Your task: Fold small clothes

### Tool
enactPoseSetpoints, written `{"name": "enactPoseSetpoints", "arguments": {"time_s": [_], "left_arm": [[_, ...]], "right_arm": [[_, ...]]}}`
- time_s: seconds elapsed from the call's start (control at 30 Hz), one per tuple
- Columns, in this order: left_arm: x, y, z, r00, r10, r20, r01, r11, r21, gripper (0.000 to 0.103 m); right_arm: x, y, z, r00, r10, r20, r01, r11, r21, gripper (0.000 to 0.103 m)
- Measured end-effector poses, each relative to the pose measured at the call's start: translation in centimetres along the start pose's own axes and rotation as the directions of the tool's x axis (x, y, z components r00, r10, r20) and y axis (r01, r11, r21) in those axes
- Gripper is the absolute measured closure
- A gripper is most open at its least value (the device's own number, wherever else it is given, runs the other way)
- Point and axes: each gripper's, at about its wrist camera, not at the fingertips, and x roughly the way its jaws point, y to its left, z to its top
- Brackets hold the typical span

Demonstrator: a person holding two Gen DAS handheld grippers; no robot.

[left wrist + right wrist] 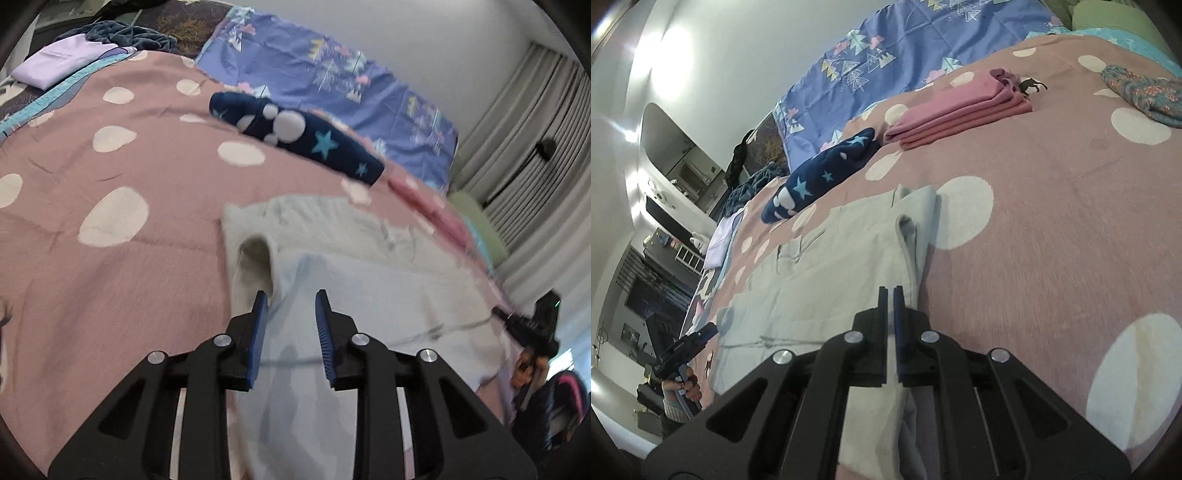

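Observation:
A pale grey-white small garment (369,266) (831,266) lies flat on the pink dotted bedspread (110,295), folded over along one side. My left gripper (291,299) hovers just over its near part with the blue pads apart and nothing between them. My right gripper (891,291) sits over the garment's folded right edge. Its jaws are closed to a thin slit, and I cannot tell whether cloth is pinched there. In each wrist view the other gripper shows at the garment's far side, held in a hand (528,365).
A navy star-print folded piece (295,136) (820,173) lies beyond the garment. A pink folded stack (960,114), a floral cloth (1145,92) and a lilac folded piece (62,61) rest further off. A blue patterned sheet (332,74) lines the wall side. Curtains (535,147) hang at right.

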Motion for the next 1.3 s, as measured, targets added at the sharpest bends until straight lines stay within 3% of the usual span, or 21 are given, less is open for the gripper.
{"name": "enactPoseSetpoints", "arguments": {"time_s": [0.13, 0.17, 0.2, 0.27, 0.4, 0.5, 0.6, 0.7, 0.73, 0.77, 0.8, 0.87, 0.9, 0.93, 0.97, 1.03, 1.07, 1.3], "left_arm": [[0.2, 0.5, -0.8, 1.000, 0.014, -0.026, -0.014, 1.000, -0.006, 0.077], [0.1, 0.5, -0.9, 1.000, 0.012, -0.018, -0.012, 1.000, -0.009, 0.081], [0.1, 0.4, -0.9, 1.000, 0.009, -0.015, -0.009, 1.000, -0.007, 0.091], [0.0, 0.1, -0.7, 1.000, -0.009, -0.022, 0.009, 1.000, 0.003, 0.102], [-0.8, -1.0, 0.2, 0.998, -0.062, -0.009, 0.062, 0.998, 0.018, 0.103], [-1.9, -1.4, 1.6, 0.994, -0.103, 0.040, 0.103, 0.995, 0.007, 0.103], [-2.2, -1.7, 2.9, 0.994, -0.086, 0.072, 0.085, 0.996, 0.017, 0.103], [-1.4, -1.7, 2.8, 0.998, -0.056, 0.037, 0.055, 0.998, 0.031, 0.103], [-1.1, -1.7, 2.4, 0.999, -0.028, 0.024, 0.027, 0.999, 0.042, 0.099], [-0.6, -1.6, 1.9, 1.000, 0.007, 0.003, -0.007, 0.999, 0.052, 0.085], [-0.2, -1.4, 1.5, 1.000, 0.029, -0.010, -0.028, 0.998, 0.054, 0.072], [0.4, -0.8, 0.5, 0.997, 0.066, -0.031, -0.064, 0.996, 0.055, 0.065], [0.5, -0.6, 0.1, 0.996, 0.076, -0.040, -0.074, 0.996, 0.059, 0.065], [0.6, -0.4, -0.1, 0.996, 0.083, -0.043, -0.081, 0.995, 0.061, 0.065], [0.6, -0.4, -0.4, 0.995, 0.088, -0.050, -0.085, 0.994, 0.071, 0.065], [0.4, -0.4, -0.7, 0.995, 0.090, -0.049, -0.085, 0.992, 0.092, 0.081], [0.1, -0.5, -0.6, 0.995, 0.094, -0.042, -0.089, 0.990, 0.109, 0.095], [-1.2, -1.2, 0.4, 0.999, 0.045, 0.001, -0.045, 0.994, 0.101, 0.098]], "right_arm": [[0.0, -0.4, 0.0, 1.000, -0.007, 0.000, 0.007, 1.000, 0.022, 0.087], [0.0, -0.4, 0.0, 1.000, -0.004, -0.002, 0.004, 1.000, 0.029, 0.087], [0.1, -0.4, 0.0, 1.000, -0.002, -0.002, 0.002, 1.000, 0.031, 0.088], [0.0, 0.0, 0.2, 1.000, 0.010, 0.002, -0.010, 1.000, 0.012, 0.101], [-1.3, 0.6, 0.8, 0.989, 0.140, 0.053, -0.142, 0.990, 0.028, 0.103], [-2.2, 0.4, 2.1, 0.977, 0.190, 0.098, -0.198, 0.978, 0.068, 0.103], [-2.1, 0.5, 3.1, 0.990, 0.108, 0.096, -0.113, 0.992, 0.053, 0.102], [-0.9, 1.0, 2.8, 1.000, -0.007, 0.024, 0.008, 1.000, -0.015, 0.089], [-0.4, 1.1, 2.5, 1.000, -0.031, 0.001, 0.031, 0.999, -0.037, 0.075], [0.0, 1.1, 1.9, 0.998, -0.051, -0.021, 0.049, 0.997, -0.062, 0.070], [0.4, 1.2, 1.5, 0.998, -0.061, -0.034, 0.058, 0.995, -0.078, 0.070], [0.8, 1.1, 0.9, 0.996, -0.068, -0.052, 0.064, 0.994, -0.091, 0.072], [0.9, 1.1, 0.6, 0.996, -0.067, -0.057, 0.062, 0.994, -0.090, 0.078], [1.0, 1.0, 0.5, 0.996, -0.067, -0.060, 0.062, 0.994, -0.091, 0.094], [0.9, 1.1, 0.6, 0.996, -0.066, -0.057, 0.061, 0.994, -0.091, 0.094], [0.6, 1.5, 0.7, 0.997, -0.066, -0.029, 0.063, 0.993, -0.096, 0.094], [0.2, 1.9, 0.8, 0.998, -0.068, -0.011, 0.066, 0.992, -0.108, 0.094], [-0.6, 3.8, 0.9, 0.996, -0.092, 0.012, 0.093, 0.982, -0.164, 0.094]]}}
